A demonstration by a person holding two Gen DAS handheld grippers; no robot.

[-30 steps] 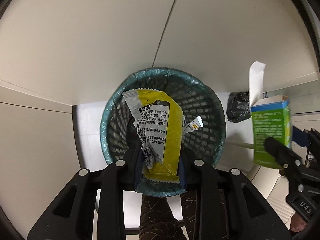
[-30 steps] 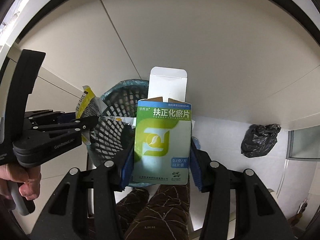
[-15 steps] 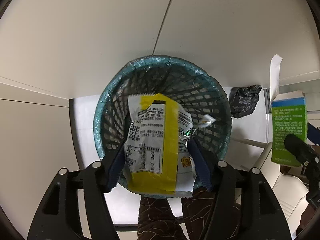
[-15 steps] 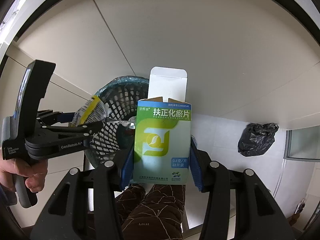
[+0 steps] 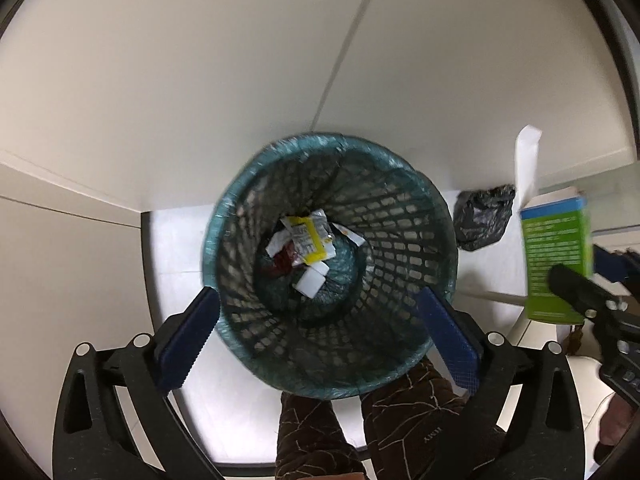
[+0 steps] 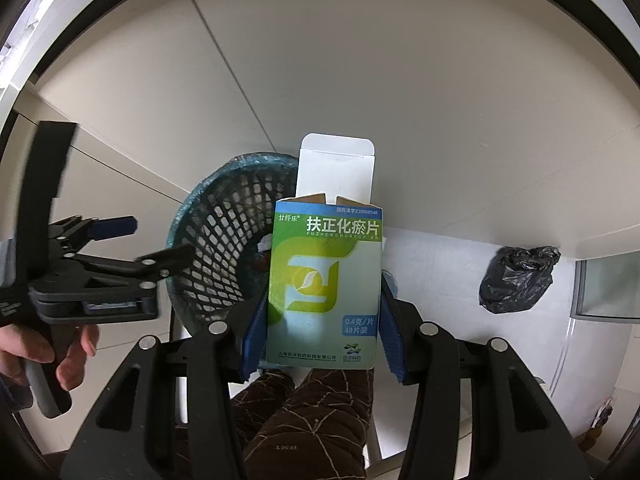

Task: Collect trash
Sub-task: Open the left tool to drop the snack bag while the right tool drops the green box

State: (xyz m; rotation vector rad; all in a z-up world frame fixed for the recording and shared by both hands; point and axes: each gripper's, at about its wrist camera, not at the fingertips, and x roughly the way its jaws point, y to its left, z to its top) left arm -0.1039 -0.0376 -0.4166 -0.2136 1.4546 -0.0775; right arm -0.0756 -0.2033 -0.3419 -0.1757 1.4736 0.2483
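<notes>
A teal mesh waste basket point(image 5: 424, 220) stands on the floor below me; it also shows in the right wrist view point(image 6: 212, 232). A yellow and white snack wrapper point(image 5: 306, 240) lies at its bottom among other scraps. My left gripper point(image 5: 320, 336) is open and empty directly above the basket; from the right wrist view it point(image 6: 156, 244) is at the left. My right gripper point(image 6: 316, 320) is shut on a green and blue medicine box point(image 6: 324, 284) with its top flap open, held to the right of the basket; the box shows at the right in the left wrist view point(image 5: 556, 256).
A crumpled black plastic bag point(image 5: 482, 218) lies on the white floor right of the basket, also in the right wrist view point(image 6: 516, 280). Beige wall panels point(image 5: 200, 60) rise behind the basket. The person's legs in brown patterned trousers point(image 6: 304, 420) are below the grippers.
My left gripper has opened and let go of the yellow wrapper, which has fallen to the bottom of the basket. The right gripper still holds the box in about the same place.
</notes>
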